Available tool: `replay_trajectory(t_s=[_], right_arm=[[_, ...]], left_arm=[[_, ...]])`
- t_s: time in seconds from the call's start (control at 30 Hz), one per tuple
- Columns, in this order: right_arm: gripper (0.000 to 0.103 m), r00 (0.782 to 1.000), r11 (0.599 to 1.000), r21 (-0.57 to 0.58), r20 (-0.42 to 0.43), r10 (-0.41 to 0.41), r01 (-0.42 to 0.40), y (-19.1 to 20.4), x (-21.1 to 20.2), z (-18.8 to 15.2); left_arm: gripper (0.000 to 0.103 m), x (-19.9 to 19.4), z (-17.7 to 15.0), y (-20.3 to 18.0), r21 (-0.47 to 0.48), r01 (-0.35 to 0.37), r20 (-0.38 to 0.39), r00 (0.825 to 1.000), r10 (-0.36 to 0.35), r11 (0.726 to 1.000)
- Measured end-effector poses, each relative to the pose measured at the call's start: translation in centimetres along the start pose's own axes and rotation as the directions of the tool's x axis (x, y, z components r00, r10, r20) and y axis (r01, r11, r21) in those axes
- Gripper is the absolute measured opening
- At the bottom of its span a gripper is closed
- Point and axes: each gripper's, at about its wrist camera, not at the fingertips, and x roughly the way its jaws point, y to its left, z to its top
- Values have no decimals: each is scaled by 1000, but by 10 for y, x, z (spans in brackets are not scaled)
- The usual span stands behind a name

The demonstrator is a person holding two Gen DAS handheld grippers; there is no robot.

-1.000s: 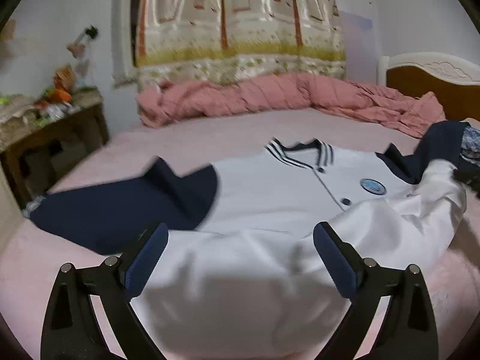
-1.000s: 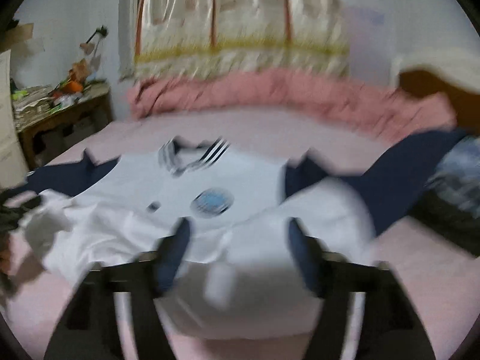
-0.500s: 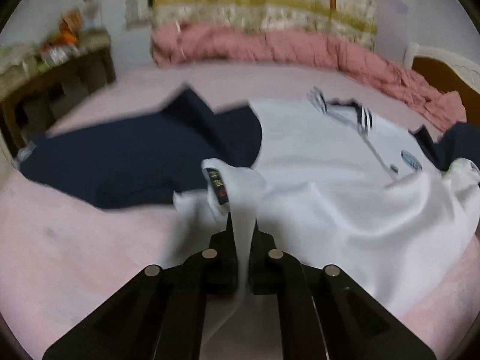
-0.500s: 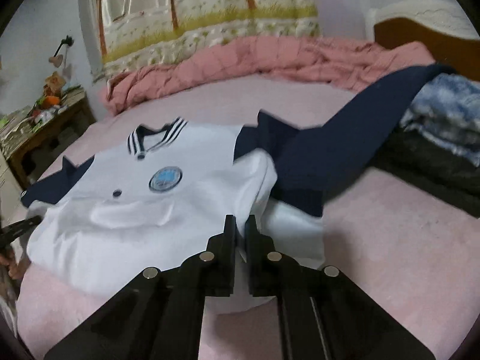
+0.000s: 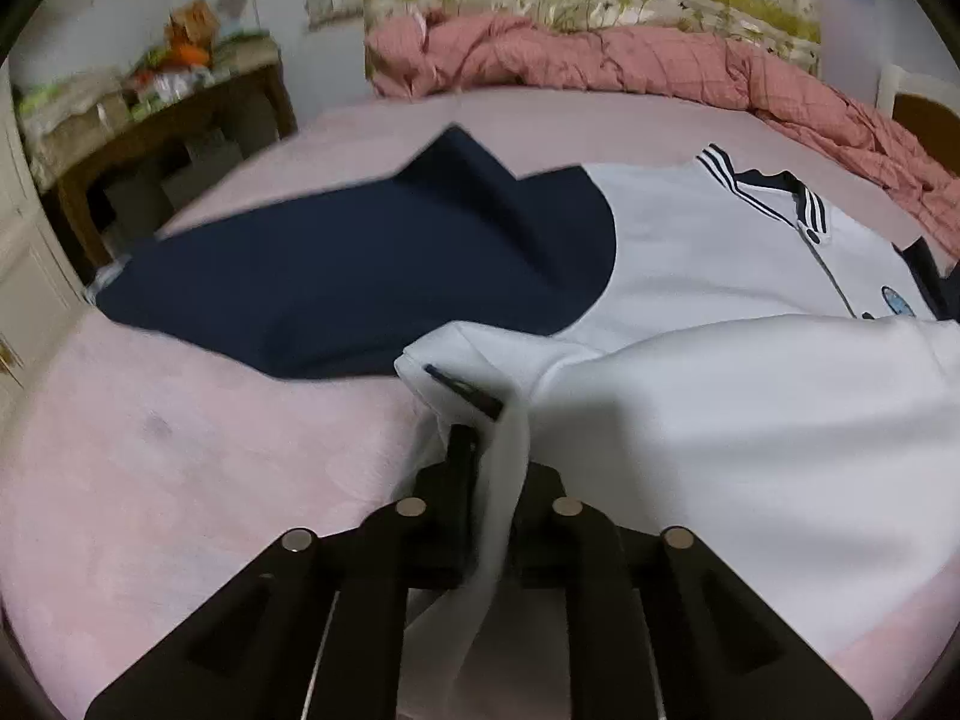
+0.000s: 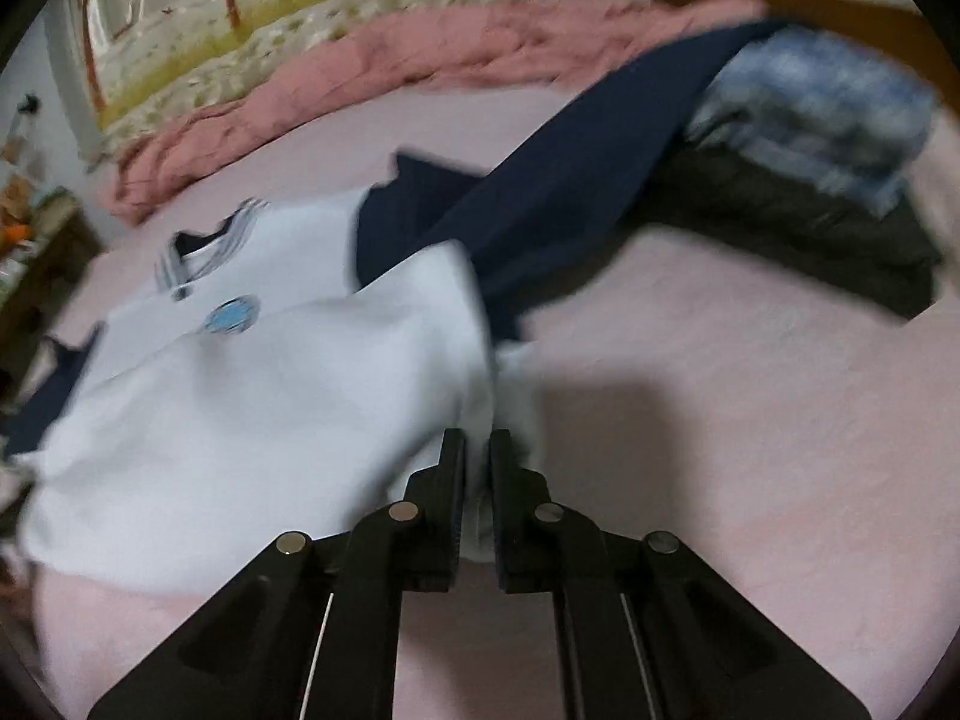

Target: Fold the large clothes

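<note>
While both hand-held grippers (image 5: 489,450) (image 6: 477,450) clamp the jacket's (image 5: 750,420) white hem, its blue badge (image 6: 231,315) stays illegible

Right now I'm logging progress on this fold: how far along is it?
Early. Done: the white-and-navy jacket lies spread, front up, on the bed. In hand: left gripper and right gripper are each shut on its white hem. Left: the navy sleeves lie unfolded, and no fold is finished.
</note>
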Motion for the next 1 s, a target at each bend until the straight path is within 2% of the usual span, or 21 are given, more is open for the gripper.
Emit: replay_trajectory(t_s=[0.03,0.1,0.17,0.23,0.3,0.33,0.37,0.4,0.43,0.47,0.5,0.57,0.63,0.7,0.77,0.8,0.87,0.93,1.0], right_arm=[[7,1000,1000,-1,14,-2,2,-2,-4,0],[7,997,998,9,33,64,-65,-8,-12,1],[11,995,995,-23,40,96,-95,-6,-20,3],[24,996,997,-29,54,69,-67,-7,-23,4],[53,996,996,-23,25,86,-86,-10,-18,2],[55,993,993,-26,-9,115,-116,-10,-12,1],[54,988,989,-34,-58,141,-143,-9,-4,0],[34,984,990,-33,-121,135,-140,-8,8,-3],[23,985,993,-26,-131,109,-114,-10,13,-5],[12,986,993,-14,-119,117,-120,-13,13,-6],[8,986,990,1,-94,138,-139,-15,7,-4],[7,988,989,-14,44,147,-147,-17,-26,2],[6,988,990,-83,88,125,-117,-12,-44,4],[6,996,994,-71,-7,84,-84,-17,-27,0],[6,987,998,-22,-151,63,-67,-24,9,-7],[6,984,997,-18,-163,68,-72,-25,15,-10],[7,989,997,-24,-135,68,-72,-24,5,-5],[8,995,998,12,-71,65,-64,-27,-9,-1],[8,999,999,0,27,37,-37,-20,-27,3]], left_arm=[[14,-4,-1,-1,5,-10,26,1000,10,1000],[24,-18,-2,-1,7,-50,99,994,49,999],[63,-33,-1,-1,9,-93,192,977,89,996],[65,-44,0,3,-20,-30,231,972,34,999],[65,-48,1,8,-62,62,221,974,-47,996],[65,-46,1,9,-72,90,213,974,-73,993],[65,-44,1,8,-75,110,199,975,-93,991],[65,-40,2,4,-70,116,179,978,-102,991],[65,-33,2,0,-61,101,144,985,-91,993],[65,-27,0,-3,-52,67,108,992,-61,996],[65,-20,-2,-6,-44,31,74,997,-28,999],[65,-9,-5,-7,-51,25,36,999,-24,998],[65,-4,-8,-3,-79,64,39,997,-61,995],[67,6,-9,3,-115,96,5,995,-96,989],[69,11,-10,6,-139,112,-22,993,-116,984],[69,9,-11,5,-137,108,-22,993,-112,985],[69,6,-11,-1,-110,80,-13,997,-82,991],[67,3,-11,-7,-79,49,-1,999,-49,996],[67,0,-11,-10,-57,38,11,999,-37,998]])
